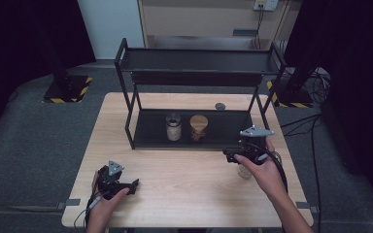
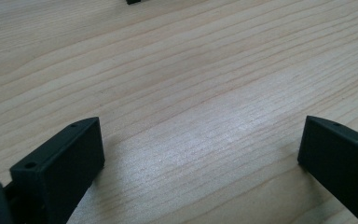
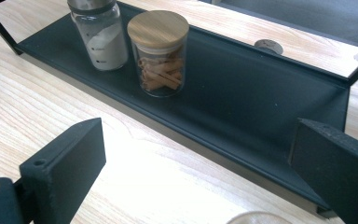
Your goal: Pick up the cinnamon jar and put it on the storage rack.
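1. Standing on the bench just under and beside the right gripper (image 1: 233,156), a small clear jar (image 1: 244,172) is the nearest thing to this hand; in the right gripper view its round rim (image 3: 257,217) shows at the bottom edge, between the jaws but below them.
2. The right gripper has its jaws spread wide and they grasp nothing. I judge they are held so to come down around the jar, because this width fits it easily.
3. The camera of this gripper looks at the lower shelf (image 3: 242,116) of the black rack (image 1: 126,73). Two jars stand there close together at the left part: a jar with white powder and metal top (image 3: 100,39), and a jar with bamboo lid (image 3: 161,53) that holds brown sticks. The right part of the shelf is free, so probably the small jar belongs there.
4. A small grey round lid (image 1: 219,106) lies on the bench behind the rack, apart from the jars.
5. The left gripper (image 1: 132,185) rests low over the bare bench (image 2: 191,70), well apart from the rack, jaws released and grasping nothing. It seems to wait, leaving the work to the other hand.
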